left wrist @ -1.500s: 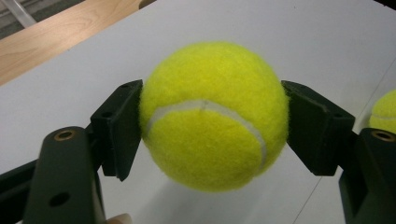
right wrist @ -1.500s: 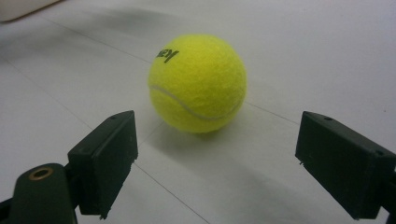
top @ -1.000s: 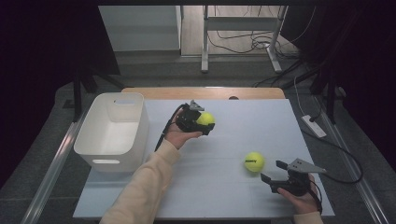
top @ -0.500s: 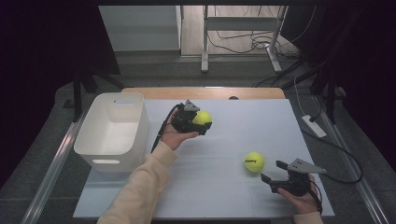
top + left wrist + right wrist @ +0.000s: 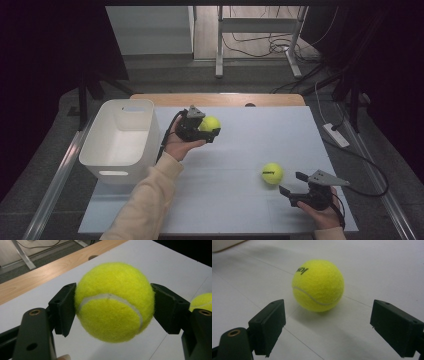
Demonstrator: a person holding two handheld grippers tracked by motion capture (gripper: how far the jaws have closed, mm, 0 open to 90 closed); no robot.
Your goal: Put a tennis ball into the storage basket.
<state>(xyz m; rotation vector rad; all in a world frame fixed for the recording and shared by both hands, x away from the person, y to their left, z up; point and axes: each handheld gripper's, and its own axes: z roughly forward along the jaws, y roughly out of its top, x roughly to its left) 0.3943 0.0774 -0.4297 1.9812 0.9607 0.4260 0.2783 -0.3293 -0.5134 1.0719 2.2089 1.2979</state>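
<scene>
— Is any lettering legible?
— Only black print on the ball [image 5: 318, 285] lying on the table; it is upside down and partly cut off, too unclear to spell out.
— Anything else?
— Nothing readable.

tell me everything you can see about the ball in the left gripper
The held ball is a bright yellow-green tennis ball with fuzzy felt and a curved white seam across its front. It looks round and undamaged. The left gripper clamps it from both sides, one black jaw pressed on each flank, and holds it lifted off the white table. It sits to the right of the white bin, apart from it.
</scene>
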